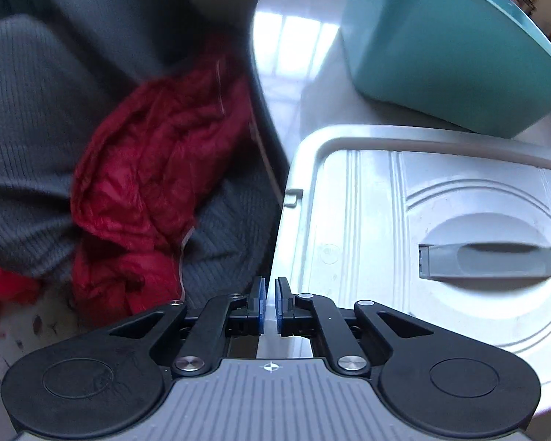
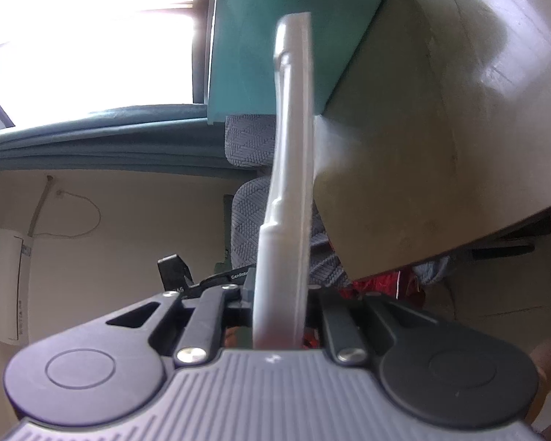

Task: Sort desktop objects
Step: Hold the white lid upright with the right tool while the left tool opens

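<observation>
The right gripper (image 2: 279, 294) is clamped on the edge of a flat white plastic lid (image 2: 290, 169) with a moulded grey handle, seen edge-on in its own view and running toward twelve o'clock. From the left wrist view that same lid (image 1: 422, 228) fills the four o'clock side, its broad face toward the camera, with a teal plastic bin (image 1: 440, 44) at one o'clock on the pale glossy counter (image 1: 294, 55).

The left gripper (image 1: 270, 294) is nearly shut, with nothing between its blue pads, and tips steeply downward just beside the lid's rim; the right one points close to level.

To carry this well, I'd keep the lid steady and clear of the bin's wall. The grip sits at one edge, so the lid could swing.

A crumpled red quilted garment (image 1: 147, 183) lies at nine o'clock.
</observation>
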`<state>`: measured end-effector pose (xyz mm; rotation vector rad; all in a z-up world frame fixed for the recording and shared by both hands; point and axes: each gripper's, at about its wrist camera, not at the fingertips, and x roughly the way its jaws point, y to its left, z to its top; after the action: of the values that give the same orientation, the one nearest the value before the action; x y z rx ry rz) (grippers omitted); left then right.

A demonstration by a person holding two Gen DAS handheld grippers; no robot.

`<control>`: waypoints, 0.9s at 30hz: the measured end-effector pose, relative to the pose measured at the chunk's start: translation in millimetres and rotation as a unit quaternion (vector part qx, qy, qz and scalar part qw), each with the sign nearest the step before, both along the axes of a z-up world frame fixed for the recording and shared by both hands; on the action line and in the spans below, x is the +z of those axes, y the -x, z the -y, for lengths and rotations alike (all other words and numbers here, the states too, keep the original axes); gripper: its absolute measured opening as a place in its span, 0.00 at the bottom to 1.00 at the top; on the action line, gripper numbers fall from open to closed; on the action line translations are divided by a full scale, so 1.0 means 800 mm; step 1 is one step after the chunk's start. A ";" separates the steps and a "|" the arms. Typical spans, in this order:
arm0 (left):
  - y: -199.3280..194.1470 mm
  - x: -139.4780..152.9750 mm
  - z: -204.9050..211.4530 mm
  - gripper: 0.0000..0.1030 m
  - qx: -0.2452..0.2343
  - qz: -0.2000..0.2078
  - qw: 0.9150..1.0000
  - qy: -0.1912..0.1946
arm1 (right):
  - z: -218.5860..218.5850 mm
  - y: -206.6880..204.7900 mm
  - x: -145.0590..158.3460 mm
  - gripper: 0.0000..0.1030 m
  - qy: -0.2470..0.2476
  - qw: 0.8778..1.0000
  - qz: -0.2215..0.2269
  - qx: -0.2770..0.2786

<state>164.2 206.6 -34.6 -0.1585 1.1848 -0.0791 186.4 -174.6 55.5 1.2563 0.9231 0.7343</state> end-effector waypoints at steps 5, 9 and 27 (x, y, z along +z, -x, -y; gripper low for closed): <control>0.005 0.006 -0.019 0.19 0.030 -0.005 0.999 0.028 | 0.005 0.001 -0.034 0.13 -0.005 1.000 0.005 0.012; 0.011 0.020 -0.018 0.25 0.030 0.012 0.999 0.022 | -0.002 0.008 -0.028 0.13 -0.007 1.000 0.011 0.011; 0.020 0.019 -0.015 0.38 0.036 0.015 0.995 0.088 | -0.003 0.043 -0.028 0.13 -0.016 0.999 0.028 0.010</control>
<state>148.4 218.3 -19.2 -0.3534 1.1407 -0.1222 151.7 -172.3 33.3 1.2504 0.8825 0.7999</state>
